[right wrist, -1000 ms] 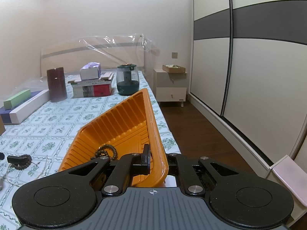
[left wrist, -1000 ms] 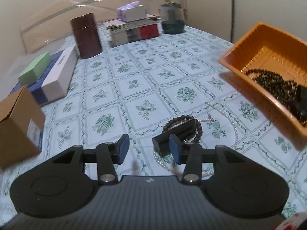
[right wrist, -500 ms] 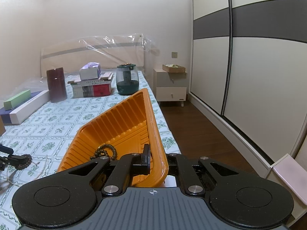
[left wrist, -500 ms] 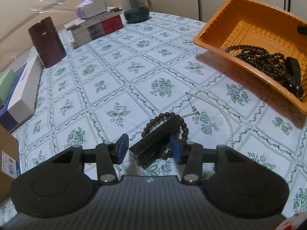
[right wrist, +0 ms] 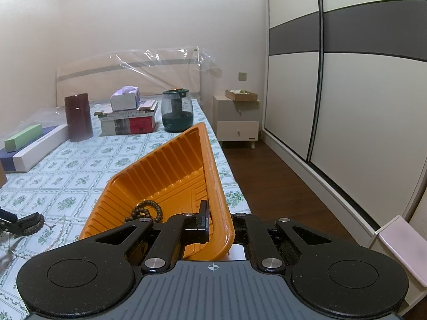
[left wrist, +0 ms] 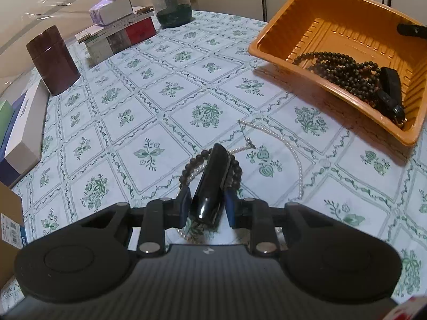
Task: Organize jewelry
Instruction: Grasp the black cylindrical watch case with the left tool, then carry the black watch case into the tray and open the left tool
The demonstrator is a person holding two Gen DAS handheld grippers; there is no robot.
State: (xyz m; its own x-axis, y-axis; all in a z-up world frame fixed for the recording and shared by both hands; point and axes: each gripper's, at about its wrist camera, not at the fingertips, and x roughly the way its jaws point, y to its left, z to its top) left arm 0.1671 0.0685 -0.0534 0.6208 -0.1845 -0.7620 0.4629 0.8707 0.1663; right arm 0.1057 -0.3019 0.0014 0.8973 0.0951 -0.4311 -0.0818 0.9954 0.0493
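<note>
A glossy black clip (left wrist: 209, 184) lies across a brown bead bracelet (left wrist: 237, 172) on the flowered cloth. My left gripper (left wrist: 207, 208) points down at the clip. Its jaws are closing, and the blue pads (left wrist: 186, 205) rest against the clip's two sides. A pearl necklace (left wrist: 296, 157) trails off to the right. My right gripper (right wrist: 218, 229) is shut on the near rim of the orange tray (right wrist: 165, 170) and holds it tilted. In the tray (left wrist: 333, 26) lie a dark bead necklace (left wrist: 341, 72) and another black piece (left wrist: 389, 88).
A brown canister (left wrist: 53, 58), stacked books with a tissue box (left wrist: 120, 32) and a green jar (left wrist: 172, 8) stand at the far end. Long boxes (left wrist: 21, 133) and a cardboard box (left wrist: 8, 221) line the left. The cloth's right edge drops to a wooden floor (right wrist: 280, 186).
My left gripper rolled and slid over the black clip, which now lies lengthwise between its fingers. The jaws have narrowed onto it. The right gripper and the tray have not moved.
</note>
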